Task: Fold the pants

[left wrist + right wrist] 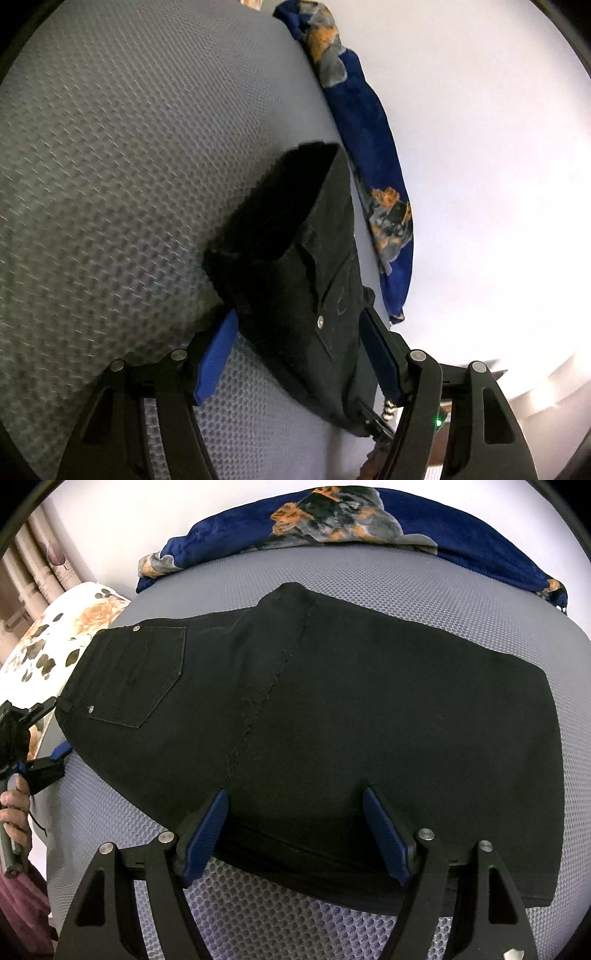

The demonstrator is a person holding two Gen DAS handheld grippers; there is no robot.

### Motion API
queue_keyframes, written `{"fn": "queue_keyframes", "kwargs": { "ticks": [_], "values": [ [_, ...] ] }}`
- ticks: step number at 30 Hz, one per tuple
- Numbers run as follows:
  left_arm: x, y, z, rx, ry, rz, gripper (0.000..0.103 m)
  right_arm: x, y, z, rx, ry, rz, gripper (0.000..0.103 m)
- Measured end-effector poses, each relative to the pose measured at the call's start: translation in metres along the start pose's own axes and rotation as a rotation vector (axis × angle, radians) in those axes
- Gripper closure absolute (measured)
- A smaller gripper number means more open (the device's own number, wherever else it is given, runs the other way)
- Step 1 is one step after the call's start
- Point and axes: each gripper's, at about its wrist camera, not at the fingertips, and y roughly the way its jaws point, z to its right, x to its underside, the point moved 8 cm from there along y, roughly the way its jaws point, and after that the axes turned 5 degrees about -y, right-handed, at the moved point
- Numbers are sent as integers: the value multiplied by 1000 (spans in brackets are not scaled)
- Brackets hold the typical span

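Grey honeycomb-mesh bedding [369, 572] covered the bed, and on it lay the black denim pants [332, 709], folded into a broad flat block. At its near edge the right gripper [295, 812] stood with its blue-padded jaws spread wide, the fingertips resting on the cloth and pinching nothing. The left gripper [297, 325] sat at the waistband end, its jaws also wide, straddling the fabric beside a riveted back pocket [332, 280], though whether the pads pressed the cloth could not be told. A hand [13, 812] gripped that tool's handle at the bed's left side. Beyond the pants, a crumpled blue blanket with an orange-and-grey print [351, 520] lay along the far edge against a white wall [498, 184], and a floral pillow [62, 635] sat to the left.
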Motion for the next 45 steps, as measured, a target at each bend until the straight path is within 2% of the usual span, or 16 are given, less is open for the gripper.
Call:
{"fn": "queue_keyframes", "kwargs": {
  "ticks": [5,10,12,17,22,24,26,28,31,36,45],
  "values": [
    [-17,3,-1,-16,-20,25,34,0,4,-2,6,-18,-8,21],
    [-16,12,9,-71,80,37,34,2,7,-7,42,-42,-10,19],
    [-14,13,8,-72,99,48,41,2,7,-5,30,-28,-8,19],
    [-18,16,0,-56,72,99,52,3,8,-4,28,-10,-2,18],
    [-15,32,10,-163,173,157,53,3,10,-7,40,-10,0,17],
    [-15,32,6,-182,177,155,71,3,10,-6,34,-3,3,17],
    [-14,28,3,-183,164,143,75,3,10,-6,32,1,5,17],
    [-12,24,12,-183,187,154,76,4,10,-6,35,3,8,17],
    [-6,19,38,-189,276,175,77,4,11,-7,44,2,8,17],
    [3,13,80,-111,331,158,77,4,12,-7,36,9,7,17],
    [30,20,146,-73,467,131,78,4,7,-1,-18,53,-12,18]
  ]
}}
